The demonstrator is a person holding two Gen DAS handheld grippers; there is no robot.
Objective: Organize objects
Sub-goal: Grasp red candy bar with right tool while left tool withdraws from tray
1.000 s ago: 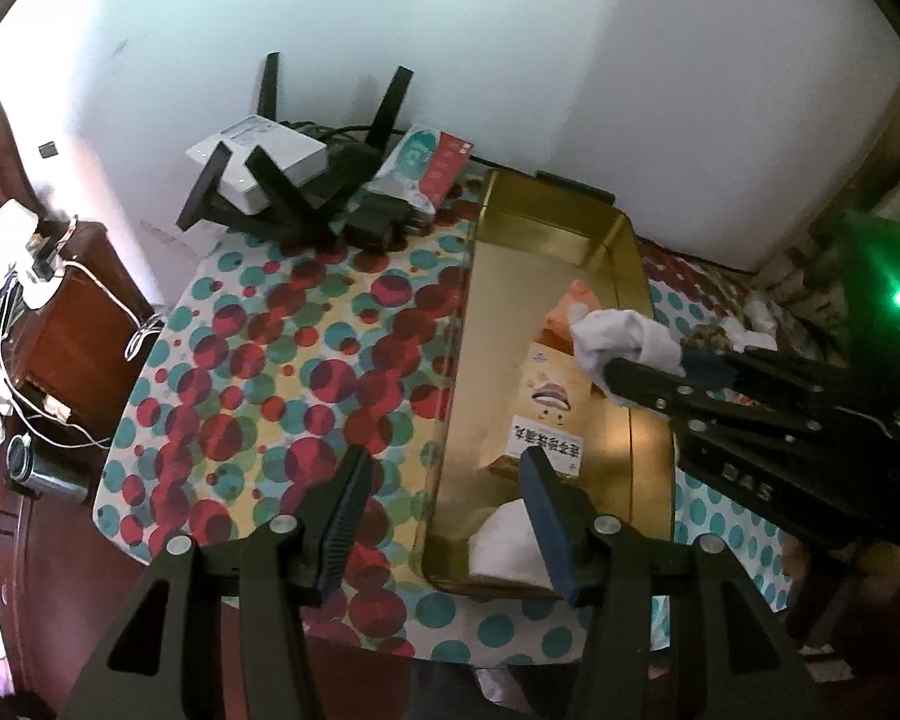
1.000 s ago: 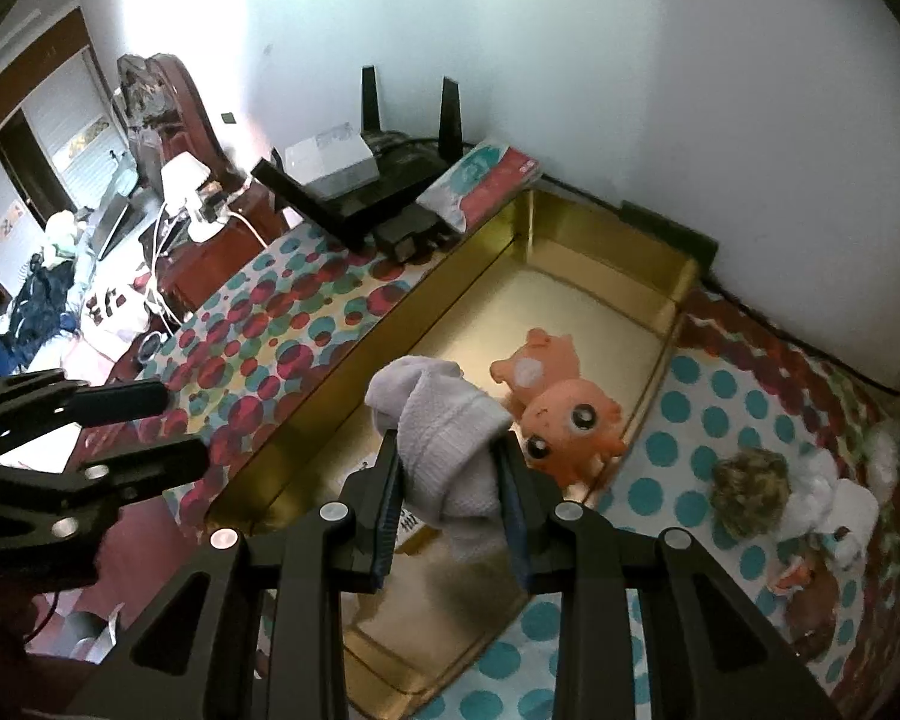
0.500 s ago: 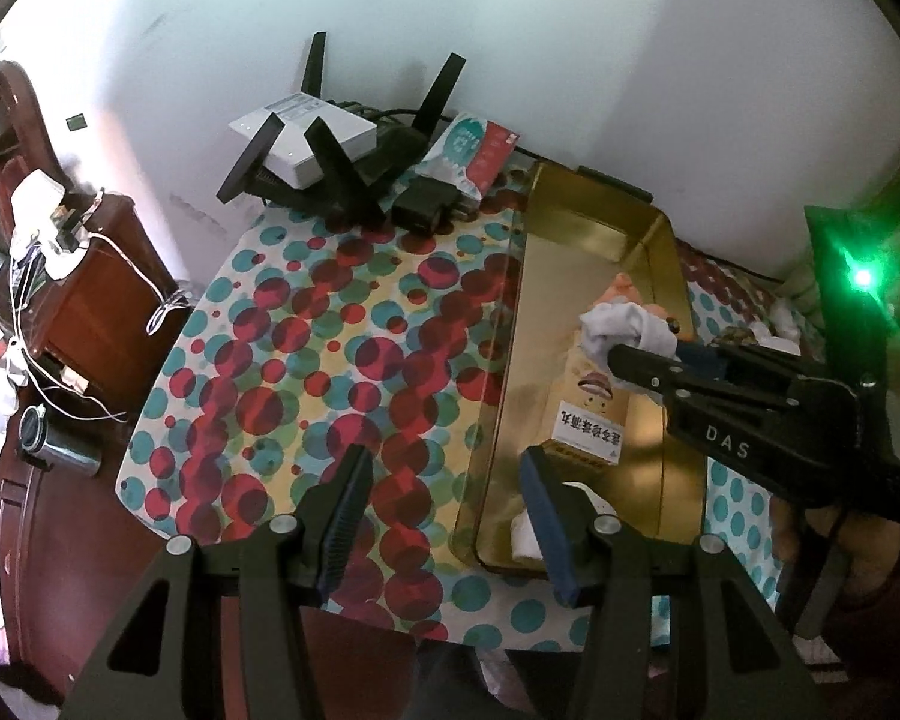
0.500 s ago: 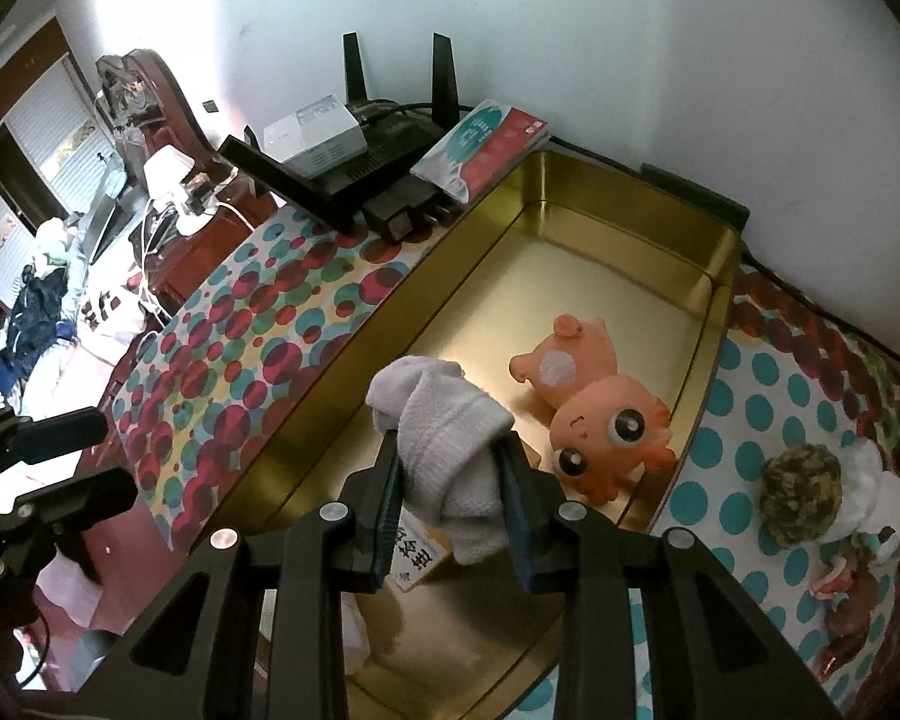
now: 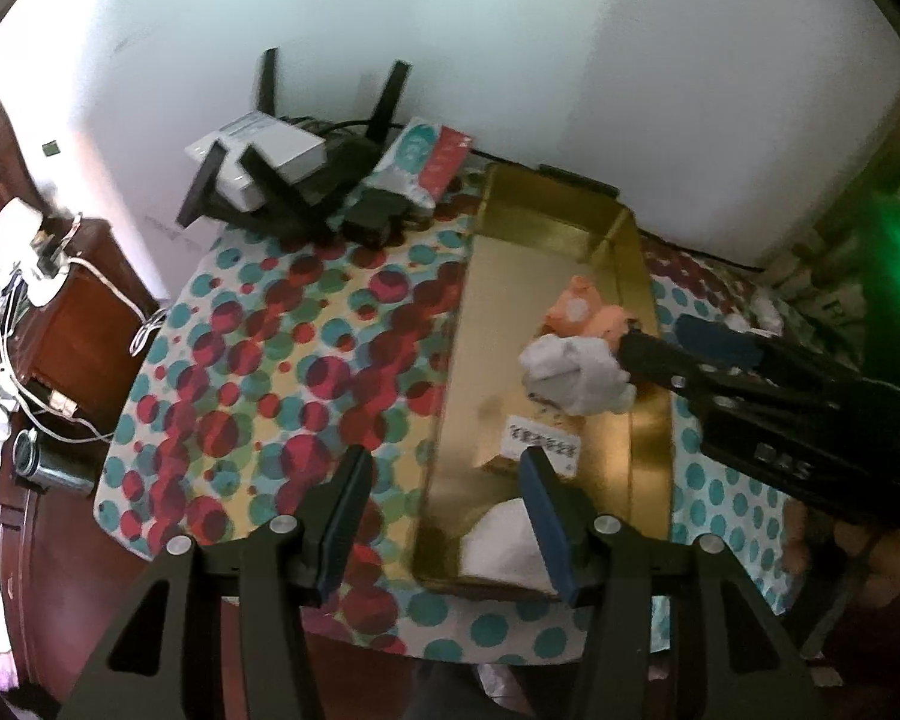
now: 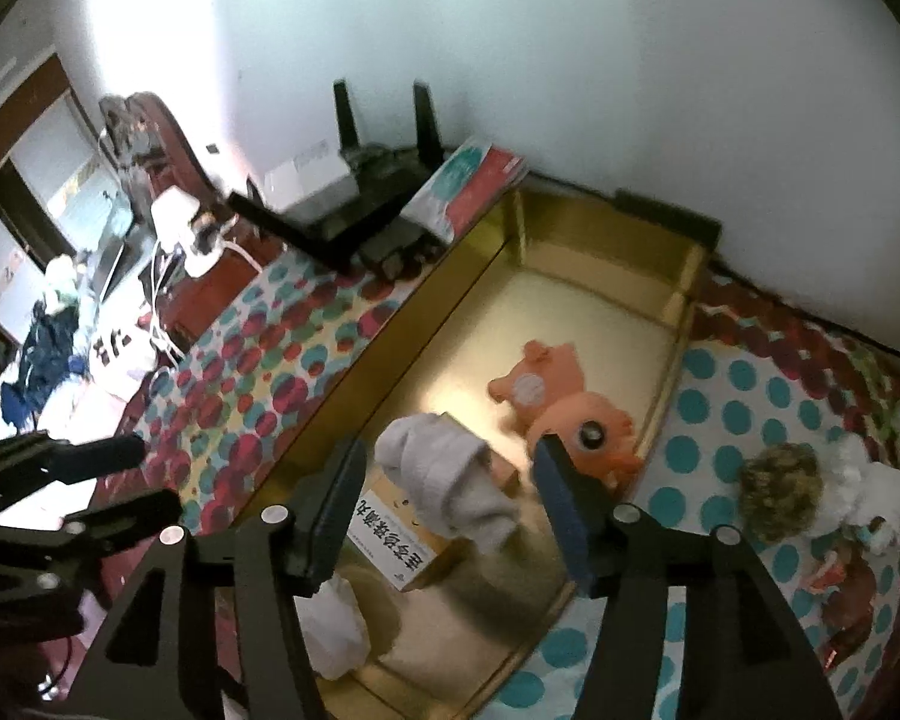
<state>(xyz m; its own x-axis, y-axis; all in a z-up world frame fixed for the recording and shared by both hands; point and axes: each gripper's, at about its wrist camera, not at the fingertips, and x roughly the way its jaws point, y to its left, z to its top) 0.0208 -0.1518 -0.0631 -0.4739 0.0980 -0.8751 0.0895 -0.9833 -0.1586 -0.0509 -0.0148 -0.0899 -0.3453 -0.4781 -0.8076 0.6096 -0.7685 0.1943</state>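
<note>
Side cabinet (image 5: 84,312): seen at the far left, beside the table, with white cables and a charger on top.
Router (image 5: 288,180): placed at the back left of the table by the wall, black antennas raised, against a white box.
Packet (image 5: 429,159): a teal-and-red packet is laid just right of the router, near the tray's far corner.
Tablecloth (image 5: 282,372): a cloth with red and teal dots is spread over the table.
Left gripper (image 5: 444,516): held over the near table edge, jaws spread wide, nothing between them.
Gold tray (image 6: 354,372): set lengthwise on the cloth, its far end near the wall.
Labelled box (image 6: 402,534): laid flat in the near half of the tray.
White sock (image 6: 450,480): a rolled sock is seen in the tray over the box, between the right gripper's fingers but touched by neither.
Right gripper (image 6: 450,504): held above the tray's near half, jaws spread apart.
Orange plush toy (image 6: 564,402): laid in the tray's middle, just beyond the sock.
Loose items (image 6: 810,492): a brownish fuzzy ball and white soft pieces are gathered on the cloth right of the tray.
</note>
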